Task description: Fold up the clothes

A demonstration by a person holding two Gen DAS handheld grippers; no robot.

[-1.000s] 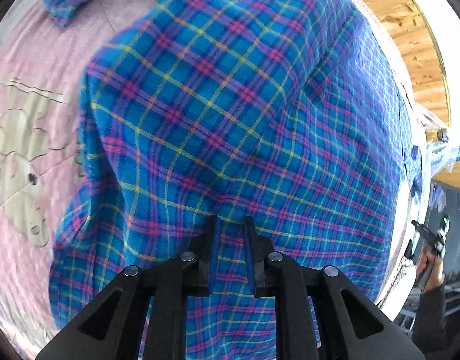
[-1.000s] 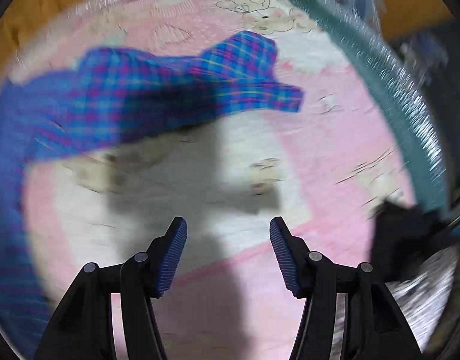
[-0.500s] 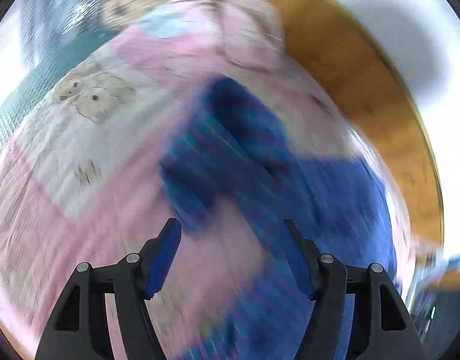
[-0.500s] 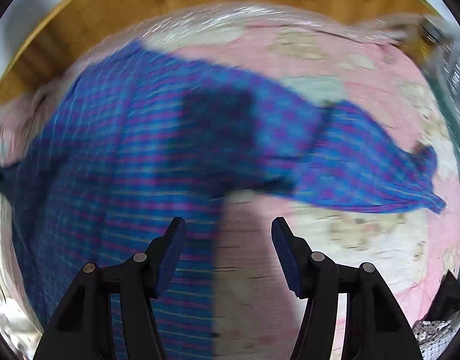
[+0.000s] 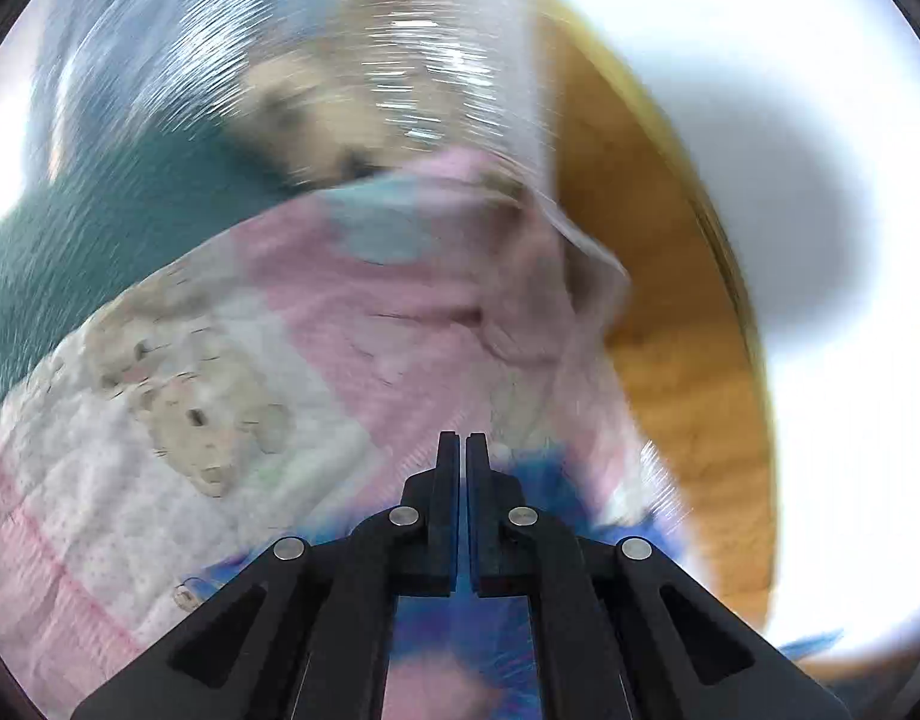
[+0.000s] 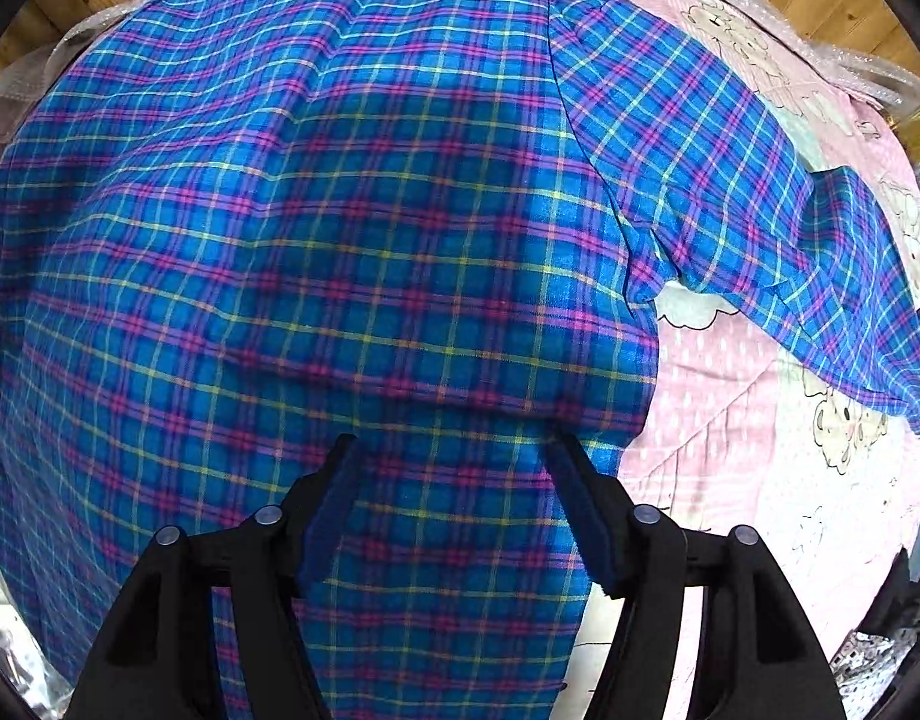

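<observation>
A blue plaid shirt (image 6: 340,228) lies spread over a pink quilt (image 6: 760,480) printed with bears. One sleeve (image 6: 790,252) stretches away from the shirt's body, across the quilt.

The right tongs (image 6: 454,504) stand wide, hovering over the shirt's near hem, gripping nothing. The left tongs (image 5: 462,480) are pressed nearly together. Blurred blue cloth shows just under them, but whether any is pinched cannot be told.

Risks, as a judgement: if the left tongs hold only a thin edge, a fast swing could pull it free and the fold would collapse. If the right tongs close where they hover, they may catch a single layer near the hem and drag the shirt askew on the quilt.

The right view shows the whole shirt sharply. The left view, smeared by motion, shows almost none of the shirt but adds the quilt's far edge, wood (image 5: 688,372) and a white wall (image 5: 760,60) beyond the quilt.
</observation>
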